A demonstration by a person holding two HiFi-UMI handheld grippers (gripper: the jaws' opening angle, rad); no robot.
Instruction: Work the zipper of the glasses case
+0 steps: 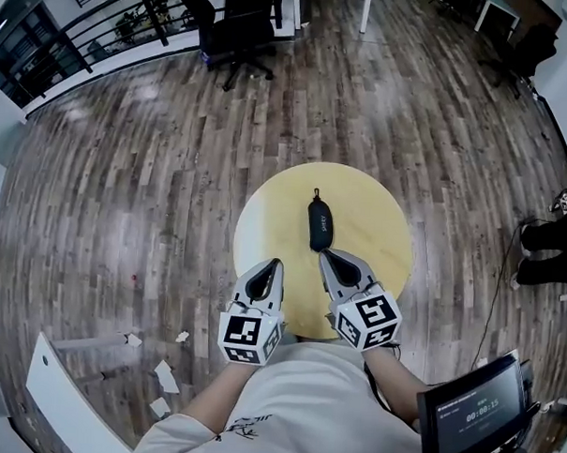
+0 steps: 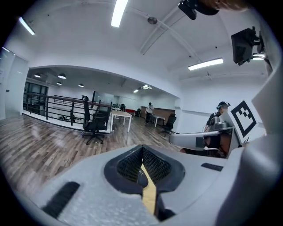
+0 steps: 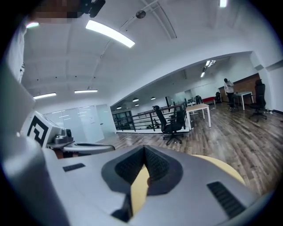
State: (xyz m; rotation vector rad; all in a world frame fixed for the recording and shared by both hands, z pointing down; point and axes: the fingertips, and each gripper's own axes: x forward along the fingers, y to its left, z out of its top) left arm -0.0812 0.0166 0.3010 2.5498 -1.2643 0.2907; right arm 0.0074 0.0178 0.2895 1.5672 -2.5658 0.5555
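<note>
A black zipped glasses case (image 1: 319, 224) lies lengthwise on the round yellow table (image 1: 377, 225), its pull loop (image 1: 316, 193) at the far end. My left gripper (image 1: 277, 263) is at the table's near edge, just left of the case's near end, shut and empty. My right gripper (image 1: 323, 254) is shut and empty too, its tip almost at the case's near end. In the left gripper view the jaws (image 2: 142, 148) meet, with a sliver of yellow table and dark case (image 2: 140, 175) behind them. The right gripper view shows closed jaws (image 3: 144, 148) above the table (image 3: 223, 170).
Wood floor surrounds the small table. A black office chair (image 1: 238, 31) stands far behind, paper scraps (image 1: 167, 376) and a white board (image 1: 65, 399) lie lower left, a screen (image 1: 470, 417) sits lower right. Another person's shoes (image 1: 550, 249) are at the right edge.
</note>
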